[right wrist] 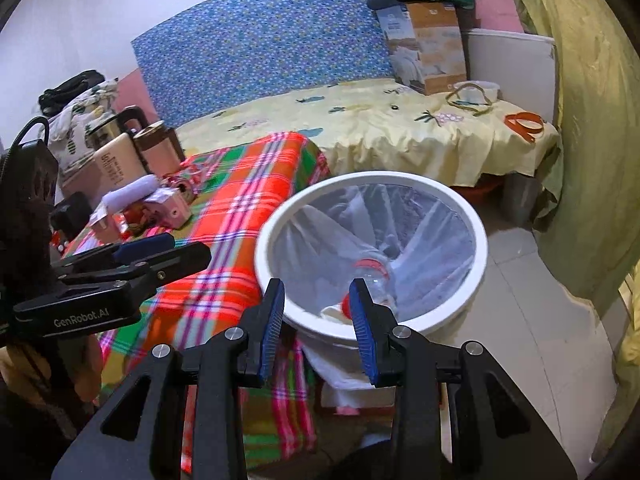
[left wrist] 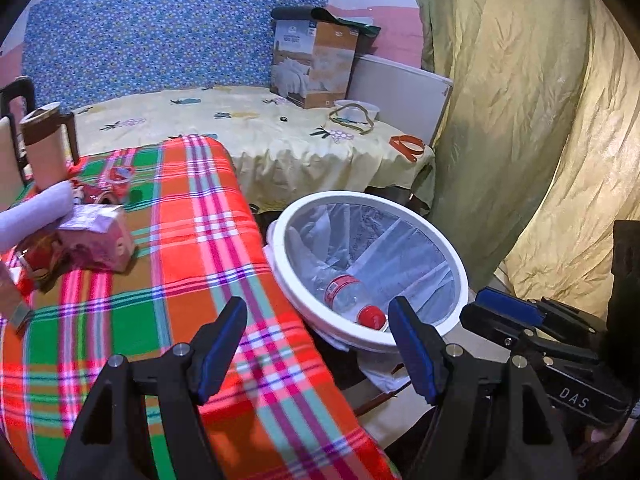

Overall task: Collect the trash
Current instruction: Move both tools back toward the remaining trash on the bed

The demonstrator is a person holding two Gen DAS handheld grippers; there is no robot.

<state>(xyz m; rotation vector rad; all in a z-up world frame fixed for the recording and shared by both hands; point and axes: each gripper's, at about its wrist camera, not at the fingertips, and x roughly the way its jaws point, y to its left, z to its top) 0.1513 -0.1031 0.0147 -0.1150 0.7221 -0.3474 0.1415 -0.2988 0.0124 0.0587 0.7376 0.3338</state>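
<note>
Only in the right wrist view is a kettle seen beyond the bin, inside which the bottle lies; left hand-held gripper wide apart, right hand-held gripper half apart, both empty.

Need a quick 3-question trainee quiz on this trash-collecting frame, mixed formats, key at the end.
1. True or false: the plastic bottle lies inside the lined white bin.
2. Multiple choice: what is between the fingers of the left hand-held gripper? A) the bottle B) a pink carton C) nothing
3. Fill in: the pink carton rests on the ____ cloth.

Key: 1 true; 2 C, its jaws stand wide open and empty; 3 plaid. The right hand-held gripper is also empty.
</note>
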